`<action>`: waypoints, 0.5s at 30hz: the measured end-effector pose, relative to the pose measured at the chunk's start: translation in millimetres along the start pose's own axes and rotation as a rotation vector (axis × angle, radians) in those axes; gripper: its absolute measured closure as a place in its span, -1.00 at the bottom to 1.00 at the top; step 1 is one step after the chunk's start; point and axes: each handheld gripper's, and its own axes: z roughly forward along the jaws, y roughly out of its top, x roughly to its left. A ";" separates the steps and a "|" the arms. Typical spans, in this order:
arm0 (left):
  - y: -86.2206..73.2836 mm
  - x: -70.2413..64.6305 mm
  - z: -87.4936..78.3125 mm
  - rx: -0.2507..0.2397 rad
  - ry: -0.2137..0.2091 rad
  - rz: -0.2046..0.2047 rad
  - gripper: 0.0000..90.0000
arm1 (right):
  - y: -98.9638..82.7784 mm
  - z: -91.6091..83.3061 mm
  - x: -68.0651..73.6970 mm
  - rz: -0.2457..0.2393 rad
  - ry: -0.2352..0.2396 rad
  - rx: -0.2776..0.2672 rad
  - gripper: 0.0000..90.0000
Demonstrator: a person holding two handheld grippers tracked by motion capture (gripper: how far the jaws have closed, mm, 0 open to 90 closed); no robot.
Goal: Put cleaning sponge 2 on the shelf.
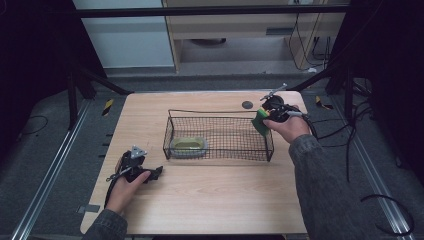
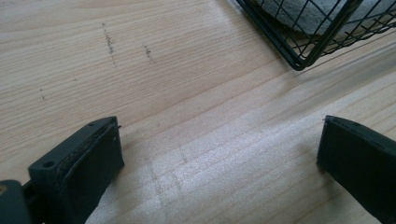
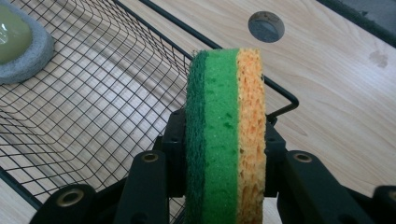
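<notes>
A green and yellow sponge [image 3: 226, 135] stands on edge between the jaws of my right gripper [image 1: 265, 120], which is shut on it. In the high view the sponge [image 1: 260, 121] hangs over the right end of a black wire basket [image 1: 220, 111]. A grey dish holding something olive-green [image 1: 188, 145] sits in the basket's left end; the same grey dish [image 3: 18, 46] is at the top left of the right gripper view. My left gripper [image 1: 155, 172] rests on the table in front of the basket's left corner [image 2: 299, 63], jaws wide apart over bare wood.
The wooden table [image 1: 210, 200] has a round grey cable hole [image 1: 247, 104] behind the basket. Dark frame rails and trailing cables [image 1: 350, 140] surround the table. Bare wood lies between the basket and the front edge.
</notes>
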 end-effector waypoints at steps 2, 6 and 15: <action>0.0 0.0 0.0 0.000 0.000 0.000 -1.00 | -1.6 2.7 -0.6 0.006 0.002 0.004 0.44; 0.0 0.0 0.1 0.000 0.000 0.000 -1.00 | -3.2 5.7 -0.9 0.012 0.006 -0.001 0.44; 0.0 0.0 0.1 0.000 0.000 0.000 -1.00 | -5.5 13.1 0.8 0.003 0.004 0.021 0.44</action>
